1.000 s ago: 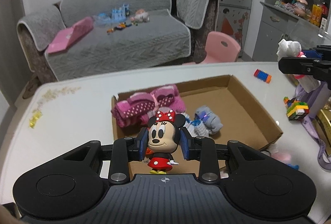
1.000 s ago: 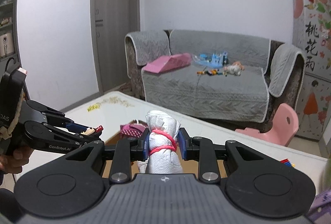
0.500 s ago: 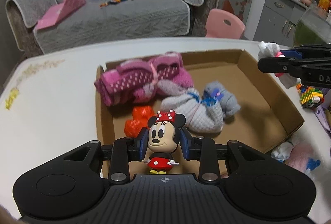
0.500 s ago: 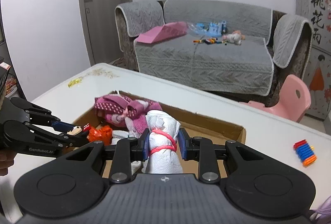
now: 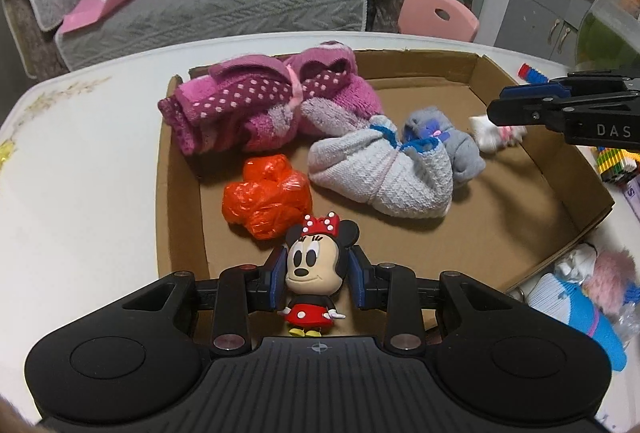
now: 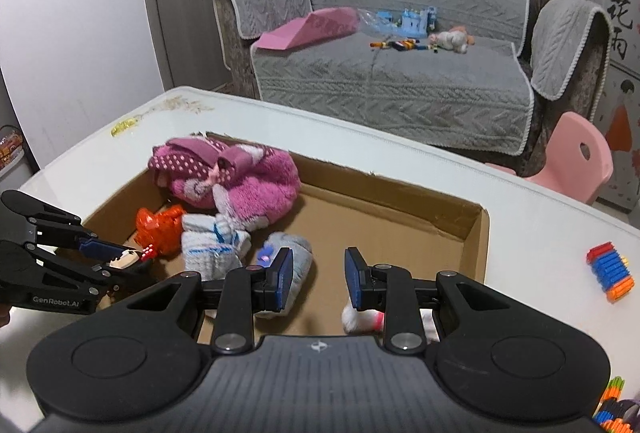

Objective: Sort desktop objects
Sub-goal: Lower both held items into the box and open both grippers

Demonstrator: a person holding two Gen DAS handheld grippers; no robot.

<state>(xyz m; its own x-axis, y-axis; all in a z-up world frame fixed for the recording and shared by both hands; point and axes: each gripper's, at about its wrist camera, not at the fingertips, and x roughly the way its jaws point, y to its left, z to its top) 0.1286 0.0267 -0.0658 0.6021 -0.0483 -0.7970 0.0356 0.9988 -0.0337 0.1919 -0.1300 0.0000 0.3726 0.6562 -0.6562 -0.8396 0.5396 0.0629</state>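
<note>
My left gripper (image 5: 318,279) is shut on a Minnie Mouse figure (image 5: 316,275) and holds it over the near left corner of a brown cardboard tray (image 5: 576,169). My right gripper (image 6: 318,279) is open and empty above the tray's right side. A white rolled cloth with a pink tie (image 6: 360,319) lies in the tray just below it, blurred; it also shows in the left wrist view (image 5: 496,137). In the tray lie a pink dotted towel bundle (image 5: 260,109), an orange plastic bag (image 5: 266,201) and grey sock bundles (image 5: 384,173).
The tray sits on a white table (image 5: 80,173). A striped block toy (image 6: 610,269) lies on the table to the right. A blue and pink fluffy item (image 5: 580,293) lies by the tray's near right corner. A grey sofa (image 6: 400,73) and pink chair (image 6: 576,161) stand behind.
Both grippers have moved down over the tray. My right gripper has opened and let go of the white rolled cloth, which has dropped into the tray. The left still holds the figure.
</note>
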